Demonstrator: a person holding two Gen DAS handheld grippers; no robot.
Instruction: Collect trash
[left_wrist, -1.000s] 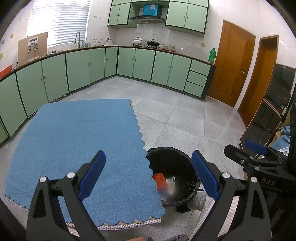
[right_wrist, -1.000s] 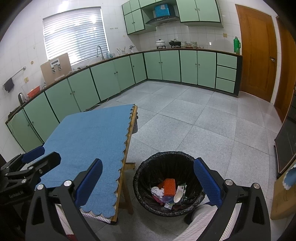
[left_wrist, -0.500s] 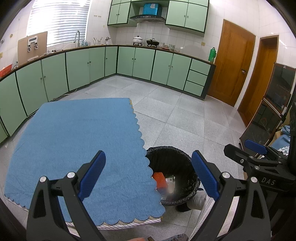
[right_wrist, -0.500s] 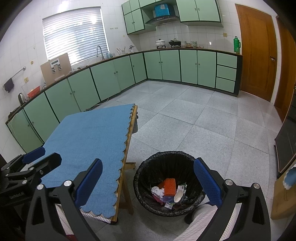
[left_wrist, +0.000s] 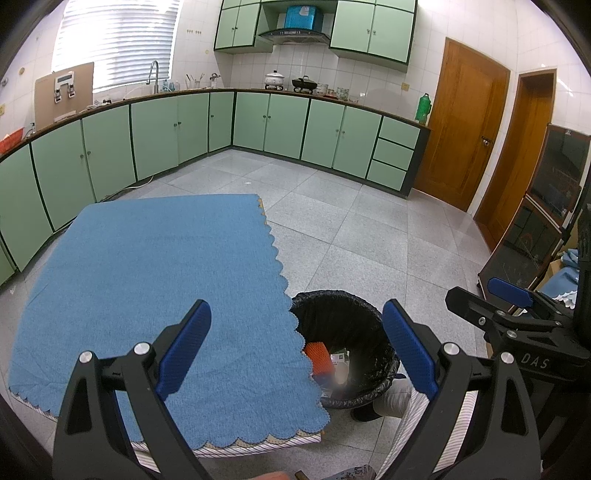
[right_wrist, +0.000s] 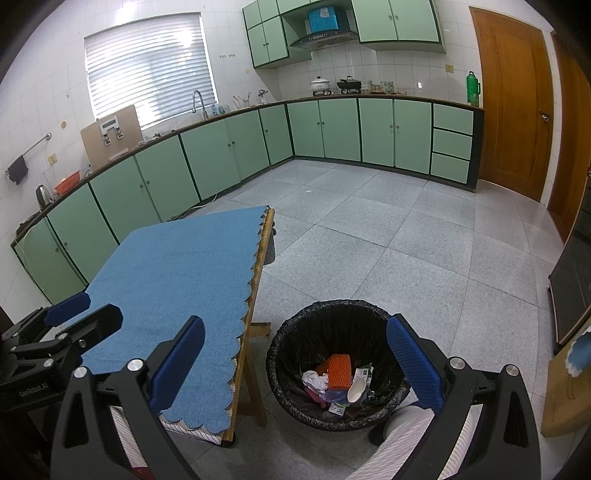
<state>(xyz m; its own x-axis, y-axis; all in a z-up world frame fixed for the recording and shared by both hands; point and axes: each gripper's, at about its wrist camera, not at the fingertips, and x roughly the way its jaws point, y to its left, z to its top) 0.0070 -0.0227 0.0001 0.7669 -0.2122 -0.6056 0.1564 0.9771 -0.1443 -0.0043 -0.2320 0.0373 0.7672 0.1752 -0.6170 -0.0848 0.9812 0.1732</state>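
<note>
**Both tongs empty above bin; trash already inside**

The left tongs (left_wrist: 295, 343) stood wide apart and gripped nothing, poised over the near edge of the blue cloth (left_wrist: 155, 266) on the tabletop (right_wrist: 264, 240). The right tongs (right_wrist: 295, 354) were likewise spread wide and empty, positioned above the black-lined bin (right_wrist: 295, 332) on the floor just beside the tabletop. The collected trash lay in the bin: an orange ridged piece (right_wrist: 339, 371), crumpled white paper (right_wrist: 314, 380) and a white cup (right_wrist: 356, 390). No trash was visible on the cloth.

Risk, as judged: the task appeared essentially done; a needless descent could snag the bin liner or drag the cloth's scalloped edge off the tabletop.

Against the frames one second earlier, nothing of note differed: both tongs kept the same spread and position, bin contents unchanged.
</note>
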